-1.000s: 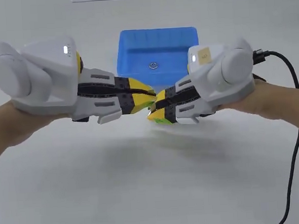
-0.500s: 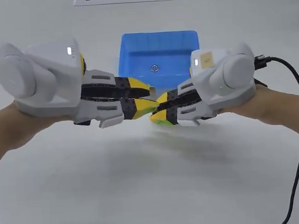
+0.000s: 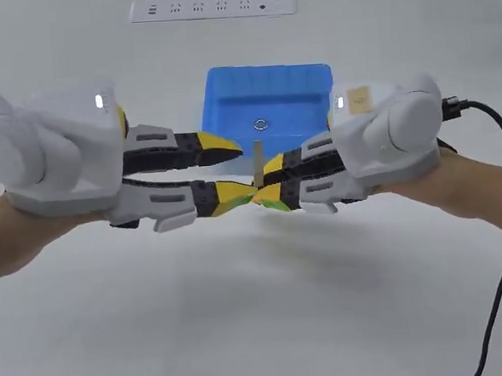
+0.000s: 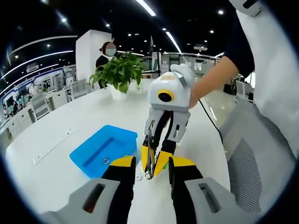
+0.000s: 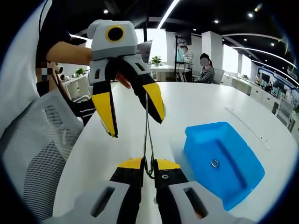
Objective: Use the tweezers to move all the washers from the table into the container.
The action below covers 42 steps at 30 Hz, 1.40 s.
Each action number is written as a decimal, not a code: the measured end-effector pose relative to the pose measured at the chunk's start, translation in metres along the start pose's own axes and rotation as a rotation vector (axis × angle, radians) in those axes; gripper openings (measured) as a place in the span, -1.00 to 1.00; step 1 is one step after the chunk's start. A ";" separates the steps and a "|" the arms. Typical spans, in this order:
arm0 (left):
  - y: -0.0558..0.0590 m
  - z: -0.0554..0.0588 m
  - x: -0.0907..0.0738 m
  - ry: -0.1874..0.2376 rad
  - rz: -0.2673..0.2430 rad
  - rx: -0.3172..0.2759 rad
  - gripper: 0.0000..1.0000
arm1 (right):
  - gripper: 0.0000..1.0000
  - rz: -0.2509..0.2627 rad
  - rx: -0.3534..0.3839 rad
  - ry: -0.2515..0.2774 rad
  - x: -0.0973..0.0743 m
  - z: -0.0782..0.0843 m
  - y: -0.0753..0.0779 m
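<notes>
Just before the container point(image 3: 228, 91), you are clamping the tweezers point(image 3: 257, 160) in your right gripper point(image 3: 263, 187), jaws nearly closed; your left gripper point(image 3: 241, 171) is gaping wide, holding nothing; one washer point(image 3: 260, 125) is lying inside the container, a second washer point(image 4: 138, 178) on the table point(image 3: 241, 308) near it.

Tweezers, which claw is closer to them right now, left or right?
Right. The right claw is shut on the tweezers. The left claw faces it, open, its jaws spread either side of their far end, not gripping.
</notes>
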<state>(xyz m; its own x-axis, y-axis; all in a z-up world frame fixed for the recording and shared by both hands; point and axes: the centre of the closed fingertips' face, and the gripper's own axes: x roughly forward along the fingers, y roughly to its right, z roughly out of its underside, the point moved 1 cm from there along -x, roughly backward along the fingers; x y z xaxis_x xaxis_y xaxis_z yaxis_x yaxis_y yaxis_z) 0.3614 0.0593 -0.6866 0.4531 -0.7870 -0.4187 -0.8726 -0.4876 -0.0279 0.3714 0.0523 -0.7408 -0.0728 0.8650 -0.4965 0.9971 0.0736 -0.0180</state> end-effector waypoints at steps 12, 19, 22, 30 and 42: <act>0.004 0.017 -0.041 0.033 -0.132 -0.134 0.19 | -0.81 0.026 -0.032 -0.009 -0.028 -0.019 0.013; 0.012 0.035 -0.048 0.036 -0.166 -0.181 0.32 | -0.81 0.048 -0.033 0.080 -0.041 -0.055 0.027; 0.011 0.032 -0.048 0.079 -0.186 -0.210 0.35 | -0.81 0.063 -0.048 0.090 -0.044 -0.064 0.037; 0.008 0.032 -0.050 0.097 -0.210 -0.224 0.50 | -0.81 0.114 -0.059 0.083 -0.042 -0.066 0.080; 0.010 0.047 -0.057 0.068 -0.239 -0.259 0.53 | -0.81 0.159 -0.003 0.011 -0.015 -0.025 0.121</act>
<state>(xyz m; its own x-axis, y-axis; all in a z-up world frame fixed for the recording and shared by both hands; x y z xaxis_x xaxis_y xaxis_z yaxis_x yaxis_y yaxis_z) 0.3182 0.1173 -0.7059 0.6573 -0.6586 -0.3664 -0.6697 -0.7334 0.1168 0.4931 0.0609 -0.7142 0.0855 0.8714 -0.4831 0.9960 -0.0629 0.0627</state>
